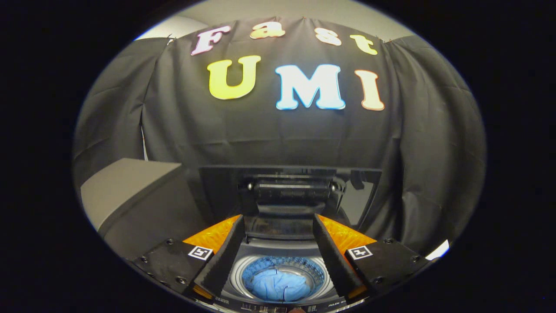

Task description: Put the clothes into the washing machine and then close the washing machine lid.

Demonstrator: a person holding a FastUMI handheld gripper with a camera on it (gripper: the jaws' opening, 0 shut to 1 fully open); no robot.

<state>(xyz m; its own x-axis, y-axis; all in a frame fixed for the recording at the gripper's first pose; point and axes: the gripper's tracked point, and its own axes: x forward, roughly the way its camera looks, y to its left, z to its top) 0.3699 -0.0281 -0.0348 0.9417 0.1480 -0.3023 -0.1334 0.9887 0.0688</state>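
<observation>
With the soft blue clothes (278, 284) already lying in the washing machine (282, 256) drum, the gripper (278, 252) hangs empty, fingers spread, before the raised lid (289, 191), which looks stiff, light and best pushed at its top edge.

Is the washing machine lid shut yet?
No, open: the lid stands raised behind the drum, blue clothes visible inside. The gripper is open, holding nothing.

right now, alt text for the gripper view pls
A blue garment lies in the open washing machine's drum, seen between the open gripper fingers. The raised lid stands beyond them.
</observation>
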